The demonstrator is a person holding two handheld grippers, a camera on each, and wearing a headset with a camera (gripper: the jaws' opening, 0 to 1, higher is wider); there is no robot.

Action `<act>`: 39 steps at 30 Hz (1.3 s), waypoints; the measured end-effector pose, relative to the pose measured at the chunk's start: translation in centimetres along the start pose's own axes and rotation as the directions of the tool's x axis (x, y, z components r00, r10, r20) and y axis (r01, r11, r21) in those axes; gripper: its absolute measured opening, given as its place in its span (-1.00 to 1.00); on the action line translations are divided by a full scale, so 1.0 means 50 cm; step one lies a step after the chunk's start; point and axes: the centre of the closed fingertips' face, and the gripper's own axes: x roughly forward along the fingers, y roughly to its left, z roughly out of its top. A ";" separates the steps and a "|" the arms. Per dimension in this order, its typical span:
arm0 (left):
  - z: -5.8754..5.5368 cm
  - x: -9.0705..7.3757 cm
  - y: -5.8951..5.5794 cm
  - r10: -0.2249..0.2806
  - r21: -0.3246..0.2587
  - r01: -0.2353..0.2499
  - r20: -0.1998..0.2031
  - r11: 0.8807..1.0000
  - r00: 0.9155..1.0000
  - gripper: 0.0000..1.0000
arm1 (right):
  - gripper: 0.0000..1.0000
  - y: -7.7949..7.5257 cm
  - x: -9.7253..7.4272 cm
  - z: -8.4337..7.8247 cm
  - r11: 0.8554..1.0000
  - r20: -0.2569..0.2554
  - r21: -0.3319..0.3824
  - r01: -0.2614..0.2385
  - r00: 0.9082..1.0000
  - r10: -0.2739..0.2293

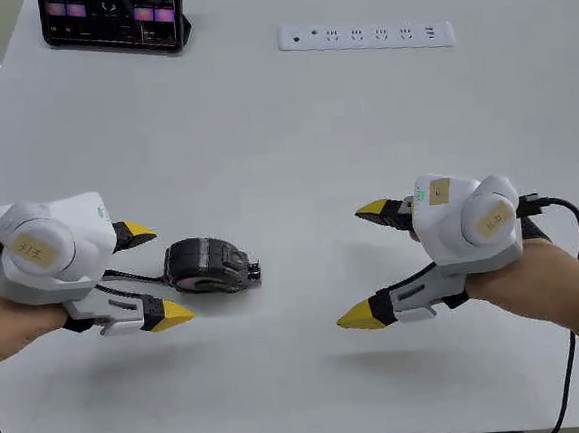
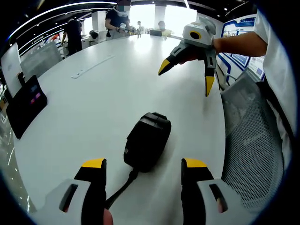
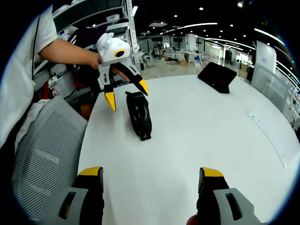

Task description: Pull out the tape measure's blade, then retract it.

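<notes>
A black tape measure lies on the white table, its blade tip pointing right and its wrist strap trailing left. My left gripper stands open just left of it, yellow-tipped fingers on either side of its rear end without touching. In the left gripper view the tape measure lies just ahead of the open gripper. My right gripper is open, well to the right of the tape measure, with nothing between its fingers. In the right gripper view the tape measure lies far ahead of that gripper.
A black tablet stands at the table's far left edge. A white power strip lies at the far middle. A mesh chair sits by the table's near edge. People stand in the room behind.
</notes>
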 end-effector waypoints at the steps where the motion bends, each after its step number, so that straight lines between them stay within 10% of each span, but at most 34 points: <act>1: 0.000 0.001 0.000 -0.003 0.005 0.003 -0.007 1.000 1.000 0.18 | 0.64 0.000 0.001 0.001 1.000 0.000 -0.001 -0.001 1.000 0.001; 39: -0.006 0.044 0.004 -0.038 0.113 0.054 -0.133 0.992 0.990 -0.42 | 0.61 0.002 0.027 0.008 1.000 0.018 0.011 -0.015 1.000 0.015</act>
